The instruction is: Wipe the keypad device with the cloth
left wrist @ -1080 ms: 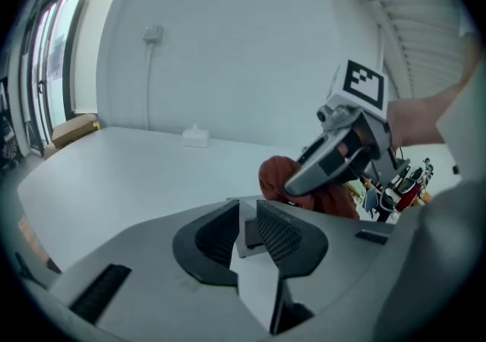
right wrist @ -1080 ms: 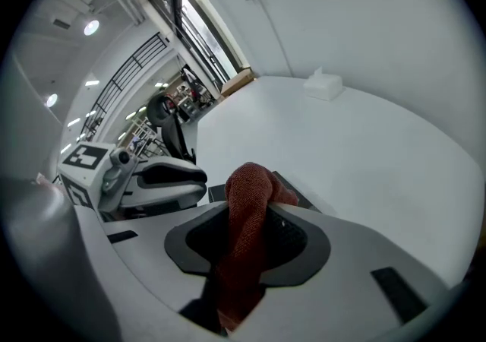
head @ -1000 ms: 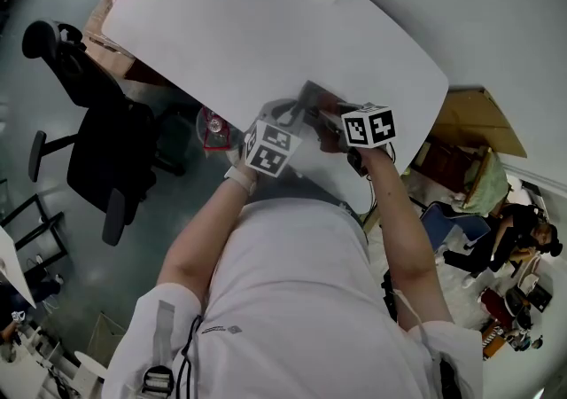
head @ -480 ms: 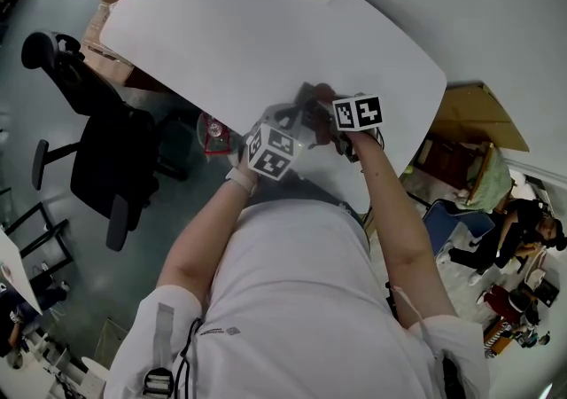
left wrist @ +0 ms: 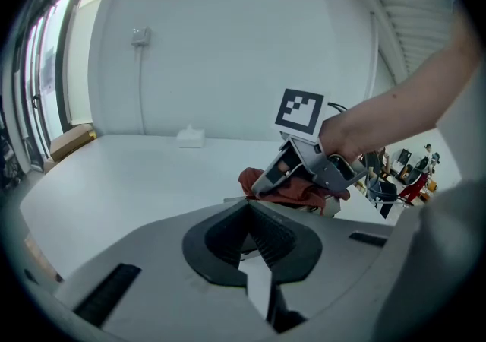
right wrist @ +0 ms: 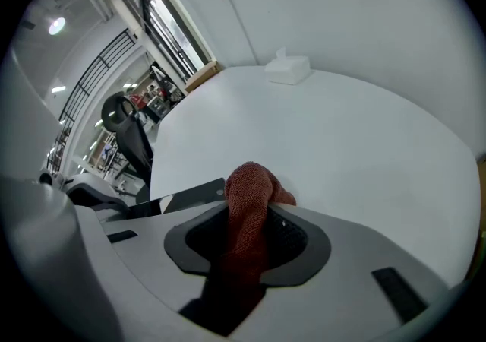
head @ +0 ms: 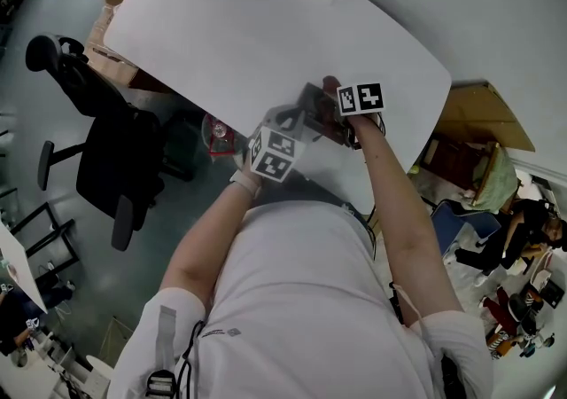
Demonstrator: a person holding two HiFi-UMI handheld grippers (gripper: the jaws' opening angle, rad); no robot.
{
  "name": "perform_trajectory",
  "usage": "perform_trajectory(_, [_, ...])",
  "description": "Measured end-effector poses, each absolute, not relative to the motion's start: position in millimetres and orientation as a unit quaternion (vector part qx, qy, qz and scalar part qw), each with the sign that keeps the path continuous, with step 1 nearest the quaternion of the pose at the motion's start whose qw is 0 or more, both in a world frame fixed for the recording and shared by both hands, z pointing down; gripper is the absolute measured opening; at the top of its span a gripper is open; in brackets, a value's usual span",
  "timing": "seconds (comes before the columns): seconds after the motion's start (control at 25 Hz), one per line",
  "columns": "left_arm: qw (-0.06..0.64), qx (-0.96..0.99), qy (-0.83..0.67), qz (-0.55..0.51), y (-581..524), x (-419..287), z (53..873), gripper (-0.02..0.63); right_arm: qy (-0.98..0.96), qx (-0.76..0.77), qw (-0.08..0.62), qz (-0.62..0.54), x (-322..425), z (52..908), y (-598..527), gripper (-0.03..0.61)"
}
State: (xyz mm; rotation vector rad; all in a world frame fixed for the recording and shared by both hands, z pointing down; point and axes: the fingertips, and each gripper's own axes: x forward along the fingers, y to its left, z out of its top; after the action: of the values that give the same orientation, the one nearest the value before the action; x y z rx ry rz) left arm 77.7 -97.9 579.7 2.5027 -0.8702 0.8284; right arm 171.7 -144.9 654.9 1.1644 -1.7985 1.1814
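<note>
While the head view looks steeply down past the person's arms, both tools meet at the near edge of the white worktop (head: 230, 25). The left hand-held gripper (head: 288, 122) and the right hand-held gripper (head: 335, 115) crowd a dark flat shape, which I take for the keypad device (head: 310, 97). The marker cubes and a hand cover most of it, and no cloth shows here at all.

Over to the left gripper view: the jaws stand narrow with a thin pale slab (left wrist: 258, 287) wedged in the gap. That looks to me like the device's edge, pinched. Just beyond, the right tool presses a rust-red cloth (left wrist: 285, 190) down, though the contact itself sits behind the jaw tops.

Now the right gripper view: the jaws are clamped on the cloth (right wrist: 247, 196), and its bunched end pokes forward against the dark slab (right wrist: 175, 200) running off to the left.

As for handling, the cloth looks coarse-woven, limp and light, so a bunched grip mid-length gives a firm pad. The device looks stiff, thin and probably light, with a smooth casing that could slip. I would hold it by one edge, clear of the keys. No view shows the keys themselves, so which face is being wiped cannot be told.
</note>
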Motion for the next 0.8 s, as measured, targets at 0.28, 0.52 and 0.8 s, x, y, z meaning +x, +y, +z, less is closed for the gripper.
perform_trajectory(0.28, [0.182,0.886,-0.307,0.296,-98,78,579,0.011,-0.682,0.453,0.335,0.466,180,663,-153,0.127])
perform_trajectory(0.52, [0.181,0.885,-0.303,0.304,-98,75,580,0.011,-0.701,0.443,0.313,0.463,181,635,-135,0.126])
perform_trajectory(0.8, [0.176,0.885,-0.307,0.304,-98,76,581,0.011,-0.711,0.425,0.265,0.493,186,598,-77,0.126])
